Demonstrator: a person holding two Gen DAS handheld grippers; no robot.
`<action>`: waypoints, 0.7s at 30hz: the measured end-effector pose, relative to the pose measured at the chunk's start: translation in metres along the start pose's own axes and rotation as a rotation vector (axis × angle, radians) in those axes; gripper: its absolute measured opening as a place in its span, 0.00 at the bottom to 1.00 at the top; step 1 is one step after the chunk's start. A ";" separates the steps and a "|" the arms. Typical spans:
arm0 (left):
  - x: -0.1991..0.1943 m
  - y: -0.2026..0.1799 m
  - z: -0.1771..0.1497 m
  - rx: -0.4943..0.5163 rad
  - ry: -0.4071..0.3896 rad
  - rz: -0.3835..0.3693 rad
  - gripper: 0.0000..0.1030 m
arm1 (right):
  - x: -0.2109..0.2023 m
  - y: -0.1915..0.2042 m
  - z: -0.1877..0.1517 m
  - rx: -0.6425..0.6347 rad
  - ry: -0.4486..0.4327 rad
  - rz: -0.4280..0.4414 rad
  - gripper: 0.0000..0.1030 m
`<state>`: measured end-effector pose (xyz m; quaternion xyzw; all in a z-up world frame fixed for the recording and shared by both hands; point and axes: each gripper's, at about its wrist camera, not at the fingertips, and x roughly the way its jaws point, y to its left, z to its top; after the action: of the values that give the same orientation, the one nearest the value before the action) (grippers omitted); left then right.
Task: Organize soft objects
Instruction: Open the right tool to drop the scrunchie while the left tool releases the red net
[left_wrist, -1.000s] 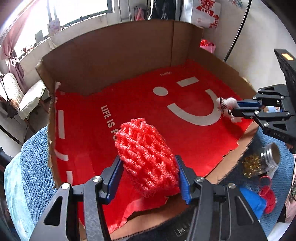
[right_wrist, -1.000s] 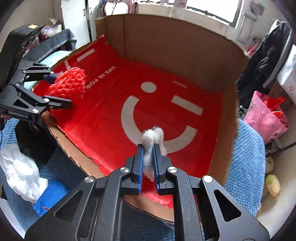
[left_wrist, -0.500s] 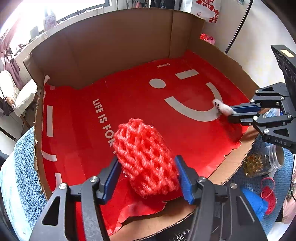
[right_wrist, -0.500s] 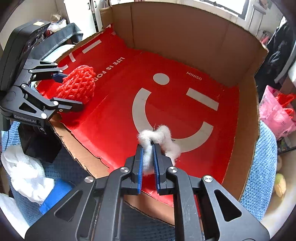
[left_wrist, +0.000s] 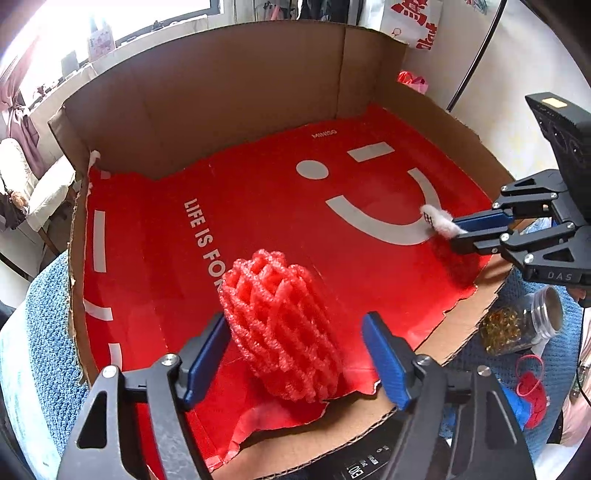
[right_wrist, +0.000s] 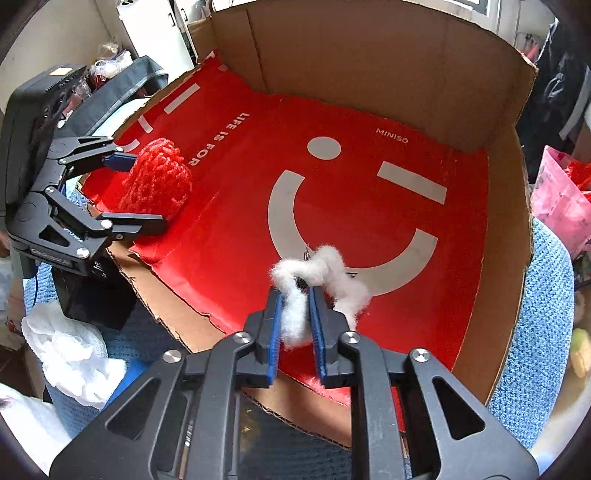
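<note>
Near the front edge of the cardboard box (left_wrist: 229, 85), both grippers are letting go of their loads onto the red liner (left_wrist: 258, 206). The left gripper (left_wrist: 295, 354) is standing wide, its jaws having just been opening; the red foam net (left_wrist: 280, 328) is sitting upright between the pads by the front left corner, seemingly leaning on one pad and clear of the other. The right gripper (right_wrist: 297, 314) is only slightly parted, its jaws having just been opening too, and the white cotton tuft (right_wrist: 314, 277) is still lying between the blue pads, draped over their tips, close to the front edge on the right side.

To finish well, the right jaws probably need to be opening further before lifting, since the fibres may be clinging to the pads. The left gripper should likely be backing straight out, so a pad is not tipping the light net over the torn front edge.
</note>
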<state>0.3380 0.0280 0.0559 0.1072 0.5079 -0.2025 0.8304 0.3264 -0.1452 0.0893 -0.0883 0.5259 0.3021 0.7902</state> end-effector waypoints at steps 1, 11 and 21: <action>-0.001 0.000 0.000 -0.001 -0.003 -0.002 0.77 | 0.000 0.000 0.000 0.002 -0.001 -0.005 0.21; -0.010 -0.004 -0.001 0.004 -0.036 0.003 0.87 | -0.010 0.003 0.002 0.001 -0.050 -0.014 0.64; -0.023 0.000 -0.004 -0.025 -0.070 0.004 0.94 | -0.026 0.003 0.001 0.023 -0.085 -0.014 0.70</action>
<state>0.3256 0.0350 0.0745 0.0906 0.4809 -0.1979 0.8493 0.3186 -0.1522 0.1133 -0.0698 0.4945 0.2940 0.8149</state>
